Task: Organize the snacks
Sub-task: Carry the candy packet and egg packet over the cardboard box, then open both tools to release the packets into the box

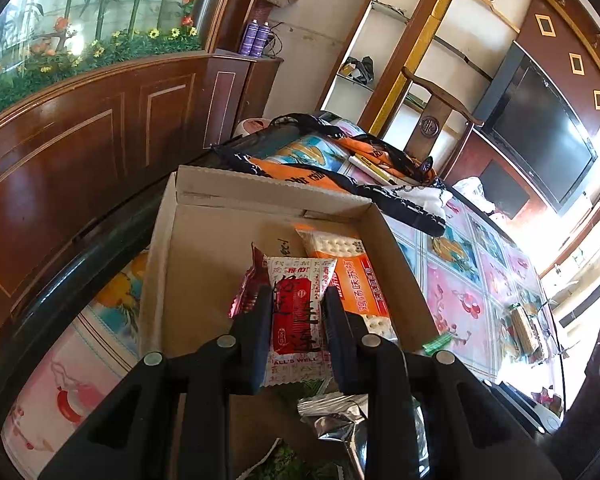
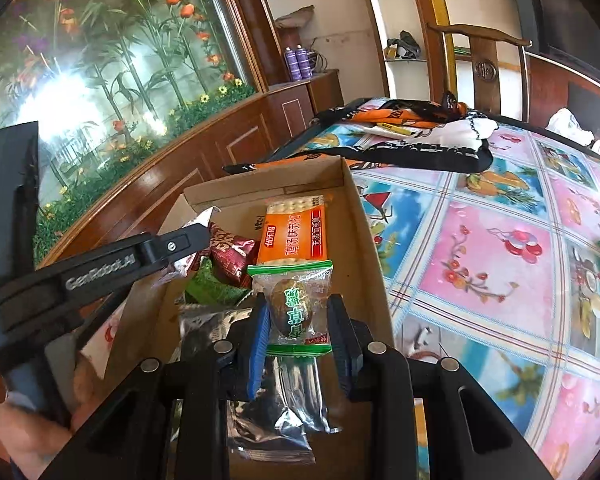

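Cardboard frames the action: an open cardboard box (image 1: 204,240) stands on a table under a fruit-patterned tablecloth (image 2: 500,264), serving as the collection point for loose snacks. Over the box, the left gripper (image 1: 296,300) is clenched on a red-and-white snack packet (image 1: 298,312), its two black fingers pinching the wrapper by its long edges so the packet hangs face-up above the box floor. Just beyond it inside the box lies an orange cracker pack (image 1: 352,272), flat against the box's right wall, with a dark red wrapper (image 1: 252,280) beside it toward the box's left. The right gripper (image 2: 298,320) is likewise closed on a snack, a clear green-trimmed packet (image 2: 296,304) with a brown morsel inside, gripped across its width and held over the near end of the box. Beneath it a silver foil pouch (image 2: 296,392) already rests on the box floor, alongside a green wrapper (image 2: 208,288). Both packets appear to be held low and roughly level, probably so they can be let go without tumbling out over the box's walls. Farther along the table behind the box, an orange-and-black cloth (image 2: 400,136) lies spread out. To the right of the box and well apart from it, another wrapped snack (image 1: 524,328) waits on the tablecloth, suggesting the sorting is under way but unfinished.
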Demonstrator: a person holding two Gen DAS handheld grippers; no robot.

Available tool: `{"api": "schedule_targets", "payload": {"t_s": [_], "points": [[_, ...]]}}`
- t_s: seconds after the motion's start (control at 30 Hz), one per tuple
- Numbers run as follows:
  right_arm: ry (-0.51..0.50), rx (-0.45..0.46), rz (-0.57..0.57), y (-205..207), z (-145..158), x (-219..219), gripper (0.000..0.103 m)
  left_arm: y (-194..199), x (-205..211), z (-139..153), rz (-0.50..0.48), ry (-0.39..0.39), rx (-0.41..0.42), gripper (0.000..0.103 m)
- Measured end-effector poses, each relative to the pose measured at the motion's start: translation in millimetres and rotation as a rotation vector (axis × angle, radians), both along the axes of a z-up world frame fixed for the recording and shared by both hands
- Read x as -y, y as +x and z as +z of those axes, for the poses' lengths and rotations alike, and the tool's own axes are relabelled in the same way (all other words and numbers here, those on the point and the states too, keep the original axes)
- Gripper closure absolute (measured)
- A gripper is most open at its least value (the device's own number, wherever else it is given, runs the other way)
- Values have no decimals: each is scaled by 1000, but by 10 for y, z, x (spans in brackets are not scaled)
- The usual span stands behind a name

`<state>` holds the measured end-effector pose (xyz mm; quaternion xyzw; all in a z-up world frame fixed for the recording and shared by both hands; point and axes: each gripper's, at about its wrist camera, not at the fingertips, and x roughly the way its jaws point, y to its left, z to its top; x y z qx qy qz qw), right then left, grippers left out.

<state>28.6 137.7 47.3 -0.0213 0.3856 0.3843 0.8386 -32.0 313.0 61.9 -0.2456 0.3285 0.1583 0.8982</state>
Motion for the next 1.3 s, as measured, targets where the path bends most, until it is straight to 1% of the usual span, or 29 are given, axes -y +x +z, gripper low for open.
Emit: {"api": "schedule_targets", "payload": {"t_s": [0.13, 0.33, 0.5, 0.63, 0.7, 0.77, 0.83, 0.9, 0.93, 0.97, 1.0, 1.1, 1.3], "points": [[-14, 5, 1, 1, -40, -60, 71, 11, 17, 2, -3, 10, -4, 79], [1, -15, 25, 6, -83, -90, 71, 27, 15, -12, -3, 8, -15, 79], [5, -26, 27, 20, -104, -88, 68, 46, 38, -22, -6, 14, -29, 79], [12, -29, 27, 15, -93, -73, 68, 46, 34, -25, -3, 12, -28, 78], [12, -28, 28, 13, -86, -73, 68, 47, 26, -31, -2, 6, -28, 74], [12, -26, 31, 8, -85, -74, 67, 44, 21, -28, -5, -3, -23, 73], [13, -23, 31, 7, -79, -69, 65, 43, 18, -29, -4, -4, -24, 69], [19, -23, 32, -2, -65, -62, 63, 39, 18, -23, -8, -5, -21, 58], [23, -21, 29, -5, -55, -54, 61, 33, 20, -16, -8, -3, -19, 55], [28, -20, 25, -4, -44, -42, 60, 27, 25, -7, -6, 1, -16, 49], [35, -19, 22, -3, -28, -27, 60, 17, 28, 4, -4, 4, -10, 45], [55, -6, 3, -11, 32, 27, 54, -11, 32, 30, 2, 7, 5, 45], [82, -10, -20, 6, 96, 127, 53, -16, 35, 52, 2, 10, 10, 45]]}}
